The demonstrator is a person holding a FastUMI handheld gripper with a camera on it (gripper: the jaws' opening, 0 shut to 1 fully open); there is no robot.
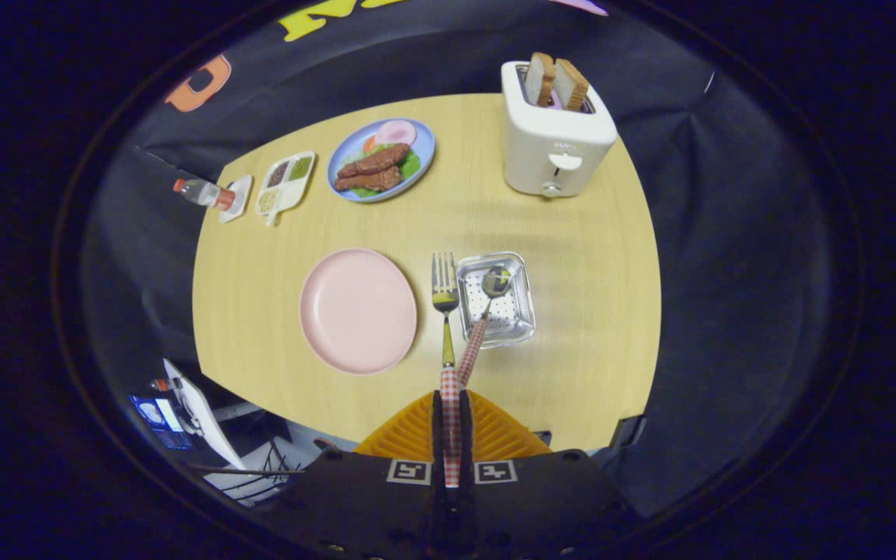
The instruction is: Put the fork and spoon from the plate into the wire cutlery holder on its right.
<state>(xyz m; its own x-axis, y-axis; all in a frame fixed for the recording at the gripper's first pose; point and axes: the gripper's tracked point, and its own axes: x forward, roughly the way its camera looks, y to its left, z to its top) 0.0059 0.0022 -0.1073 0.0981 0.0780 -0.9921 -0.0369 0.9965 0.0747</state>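
Now the gripper (450,435) is clamping the fork (445,292) by its handle, beside the holder (522,311). The spoon (487,299) is seemingly inside already. Next, it needs shifting right and lowering.

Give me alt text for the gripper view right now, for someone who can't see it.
The gripper is shut on the fork, holding it by its checked handle above the table, beside the wire cutlery holder where the spoon already stands. The pink plate to the left is bare; beyond are a toaster and a blue plate of food.
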